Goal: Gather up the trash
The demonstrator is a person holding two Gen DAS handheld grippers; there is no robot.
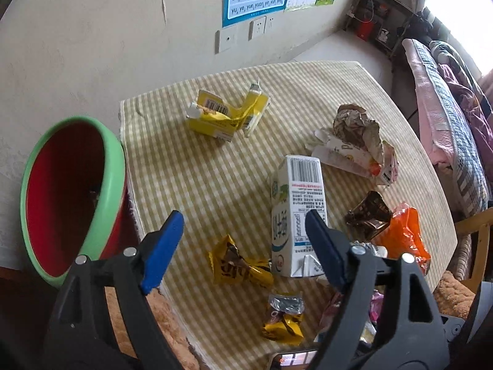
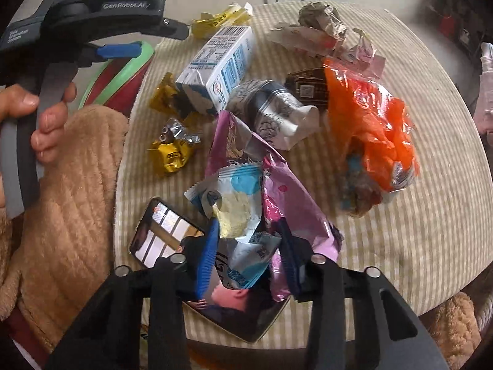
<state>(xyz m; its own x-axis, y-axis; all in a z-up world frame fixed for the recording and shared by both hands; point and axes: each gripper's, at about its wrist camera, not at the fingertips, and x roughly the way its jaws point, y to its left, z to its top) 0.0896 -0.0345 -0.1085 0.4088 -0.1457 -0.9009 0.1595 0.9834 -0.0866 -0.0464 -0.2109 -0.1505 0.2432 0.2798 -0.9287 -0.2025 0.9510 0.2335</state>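
My left gripper [image 1: 243, 246] hangs open over the checked tablecloth [image 1: 200, 169], nothing between its blue pads. Under it lie a yellow wrapper [image 1: 237, 266] and a white milk carton [image 1: 295, 212]. The red bin with a green rim [image 1: 74, 191] stands to its left, beside the table. My right gripper [image 2: 249, 256] is low over a heap of wrappers. A white-and-blue wrapper [image 2: 243, 215] lies between its half-closed jaws, beside a pink one [image 2: 295, 203]. I cannot see the pads pressing on it.
More litter lies about: a torn yellow box [image 1: 225, 114], crumpled brown paper [image 1: 354, 123], an orange bag [image 2: 369, 117], a small yellow-and-silver wrapper [image 2: 172, 148]. A phone [image 2: 163, 234] lies at the table's near edge. A hand [image 2: 46, 117] in a fuzzy tan sleeve [image 2: 71, 200] is at left.
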